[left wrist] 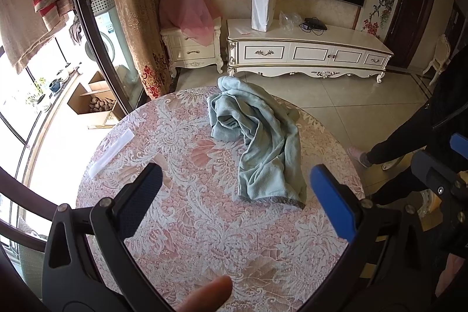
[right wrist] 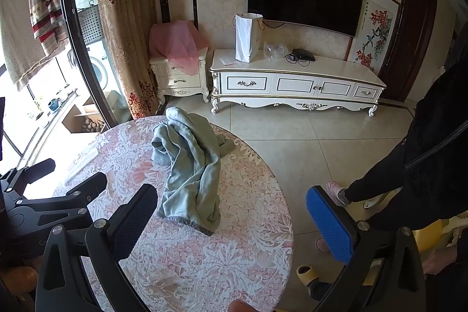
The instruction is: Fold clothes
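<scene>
Both the left gripper (left wrist: 237,195) and right gripper (right wrist: 231,220) hang wide apart and empty above the round table (left wrist: 204,224), pale green garment (left wrist: 263,136) crumpled mid-table toward far edge, so grabbing bunched layers risks dragging the slippery-looking tablecloth or folding a tangle

I read nothing legible; the flower-and-bird wall scroll (left wrist: 380,5) carries small vertical characters, too blurred for me.
</scene>
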### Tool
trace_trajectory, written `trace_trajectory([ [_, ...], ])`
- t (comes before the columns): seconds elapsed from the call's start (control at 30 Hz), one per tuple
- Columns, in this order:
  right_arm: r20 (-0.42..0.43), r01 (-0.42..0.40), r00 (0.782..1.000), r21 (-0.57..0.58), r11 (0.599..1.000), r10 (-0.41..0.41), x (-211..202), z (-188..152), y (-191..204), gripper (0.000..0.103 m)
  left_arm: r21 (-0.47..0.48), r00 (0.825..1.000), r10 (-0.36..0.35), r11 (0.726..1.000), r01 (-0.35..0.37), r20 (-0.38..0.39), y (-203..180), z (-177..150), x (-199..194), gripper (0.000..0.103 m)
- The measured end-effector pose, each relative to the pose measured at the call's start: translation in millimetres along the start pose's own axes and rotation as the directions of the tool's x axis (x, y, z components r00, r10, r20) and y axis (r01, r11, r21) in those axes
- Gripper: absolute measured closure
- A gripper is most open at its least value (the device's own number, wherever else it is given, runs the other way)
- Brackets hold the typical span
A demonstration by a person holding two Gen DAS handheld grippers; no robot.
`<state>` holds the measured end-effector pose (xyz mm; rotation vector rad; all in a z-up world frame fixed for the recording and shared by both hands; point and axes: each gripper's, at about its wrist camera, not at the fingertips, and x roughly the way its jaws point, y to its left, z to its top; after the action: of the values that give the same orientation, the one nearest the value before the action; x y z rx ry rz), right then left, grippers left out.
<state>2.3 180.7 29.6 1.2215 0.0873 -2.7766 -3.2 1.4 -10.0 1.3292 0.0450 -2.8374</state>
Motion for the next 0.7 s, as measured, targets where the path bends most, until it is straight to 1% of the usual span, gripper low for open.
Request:
trace_trajectory([
  [0.23, -0.005, 0.001, 1.0, 0.007, 1.0, -0.001, 2.4, -0.4, -1.0, 0.0, 0.001, 1.0, 0.002, 1.0, -0.002, -0.011, 0.4, -2.0, 4.5, 0.001],
  [0.47, -0.022, 0.0, 1.0, 0.021, 1.0, 0.0, 10.8, -2.4, -3.7, 0.0, -0.006, 0.999, 0.004, 1.0, -0.004, -0.035, 5.7, -6.1, 17.9, 0.001],
  [0.6, -0.041, -0.037, 0.998, 0.014, 0.999, 0.038, 22.5, -4.3, -1.7, 0.0, -0.009, 0.999, -0.008, 1.0, 0.008, -0.052, 10.5, -8.8, 32.4, 0.001],
  [0.7, -0.053, -0.07, 0.996, 0.01, 0.998, 0.07, 35.4, -5.0, 0.5, 0.0, -0.014, 0.996, -0.013, 1.0, 0.012, -0.089, 14.8, -12.6, 53.3, 0.001],
])
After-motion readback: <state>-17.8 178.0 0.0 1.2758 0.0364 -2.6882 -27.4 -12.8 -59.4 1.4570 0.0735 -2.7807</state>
